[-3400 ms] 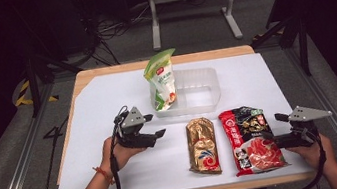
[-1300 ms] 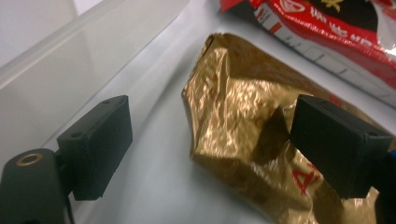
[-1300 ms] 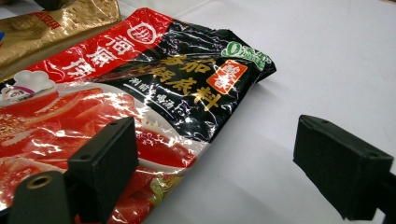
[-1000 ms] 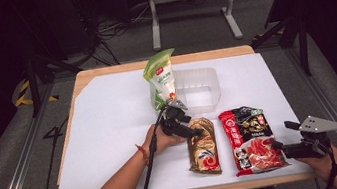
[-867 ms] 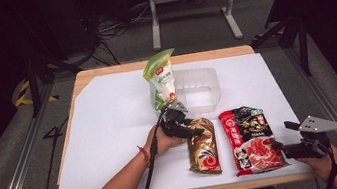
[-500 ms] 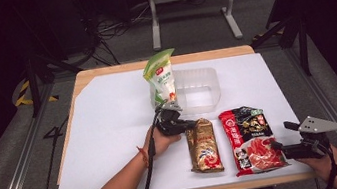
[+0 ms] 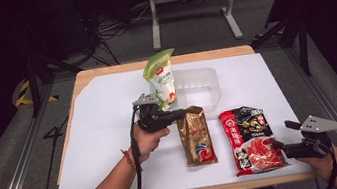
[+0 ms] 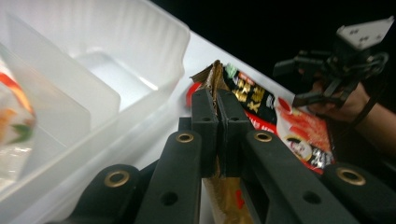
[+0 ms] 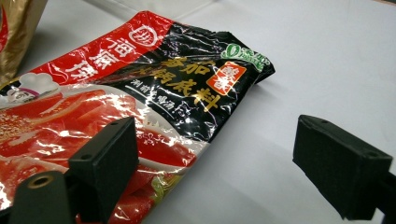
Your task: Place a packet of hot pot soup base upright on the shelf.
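Left gripper [image 8: 217, 105] clamped tight on the gold pouch's [image 7: 195, 133] top edge, just beside the clear tub [image 7: 199, 87]; far end probably resting on the table [image 7: 101, 130]. Right gripper [image 9: 215, 154] wide open, hovering beside the red-and-black packet [image 9: 140, 88].

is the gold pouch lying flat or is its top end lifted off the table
Its top end is lifted. The left gripper is shut on the top edge of the gold pouch, raising it beside the clear bin; its lower end rests on the table.
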`<state>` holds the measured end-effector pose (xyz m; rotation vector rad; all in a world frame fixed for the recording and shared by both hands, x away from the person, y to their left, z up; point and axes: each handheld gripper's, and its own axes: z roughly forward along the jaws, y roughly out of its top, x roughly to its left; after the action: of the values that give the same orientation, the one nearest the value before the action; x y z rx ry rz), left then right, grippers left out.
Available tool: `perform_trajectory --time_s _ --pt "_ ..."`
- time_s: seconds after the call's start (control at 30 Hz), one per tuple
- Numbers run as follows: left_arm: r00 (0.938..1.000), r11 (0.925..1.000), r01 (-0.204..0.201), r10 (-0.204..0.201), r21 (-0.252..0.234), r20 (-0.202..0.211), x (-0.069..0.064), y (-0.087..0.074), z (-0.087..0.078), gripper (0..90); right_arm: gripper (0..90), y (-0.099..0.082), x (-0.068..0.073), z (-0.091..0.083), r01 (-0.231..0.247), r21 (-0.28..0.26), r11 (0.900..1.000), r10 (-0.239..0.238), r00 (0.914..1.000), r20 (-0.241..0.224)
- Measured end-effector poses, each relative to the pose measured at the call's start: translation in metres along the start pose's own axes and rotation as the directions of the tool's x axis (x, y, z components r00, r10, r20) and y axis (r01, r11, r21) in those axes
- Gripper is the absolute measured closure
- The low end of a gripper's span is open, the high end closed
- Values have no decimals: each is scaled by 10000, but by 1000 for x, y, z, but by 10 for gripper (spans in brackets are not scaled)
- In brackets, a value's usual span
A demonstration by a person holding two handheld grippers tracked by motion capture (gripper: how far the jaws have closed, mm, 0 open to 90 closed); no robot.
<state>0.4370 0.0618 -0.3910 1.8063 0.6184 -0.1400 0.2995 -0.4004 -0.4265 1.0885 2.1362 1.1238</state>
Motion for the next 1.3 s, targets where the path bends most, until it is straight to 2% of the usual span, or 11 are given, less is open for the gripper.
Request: perform_trajectory --time_s 0.17,0.3,0.43,0.53,0.73,0.87,1.0,1.03,1.07,1.23,1.3 --pt "9997 9987 12 1 -515 264 -6 7 -17 882 144 0 -1 0 -28 -29 10000 28 10000 16" --pt "9999 9942 59 -47 -1071 120 -10 13 -30 881 144 0 -1 0 -12 -29 10000 12 10000 40" --pt "9996 9889 227 -196 -1471 225 -11 16 -40 882 144 0 -1 0 -25 -31 10000 25 10000 56" --pt "9989 9801 457 -422 -1929 222 -12 18 -48 882 144 0 -2 -1 -10 -34 10000 11 10000 85" --pt "9962 9516 722 -835 -2987 -252 -16 24 -61 882 144 0 -2 0 11 -30 10000 -11 10000 98" --pt "9942 9369 657 -910 -3433 -581 -17 31 -71 882 144 0 -2 -1 1 -16 10000 -1 9999 122" --pt "9883 9217 823 -1246 -3791 -884 -16 35 -74 882 145 0 -2 0 -8 11 10000 8 9999 109" --pt "9865 9199 791 -1277 -3841 -1025 -16 36 -73 882 145 0 -2 1 -2 27 10000 2 9999 105" --pt "9843 9230 595 -1178 -3803 -1317 -17 39 -72 882 145 0 -2 1 9 39 10000 -10 9999 107" --pt "9758 9216 444 -1227 -3856 -1809 -16 46 -66 882 145 0 -2 1 -8 57 10000 8 10000 99" --pt "9693 9284 287 -1164 -3705 -2165 -16 51 -57 881 145 -1 -2 2 -2 81 10000 1 10000 96"
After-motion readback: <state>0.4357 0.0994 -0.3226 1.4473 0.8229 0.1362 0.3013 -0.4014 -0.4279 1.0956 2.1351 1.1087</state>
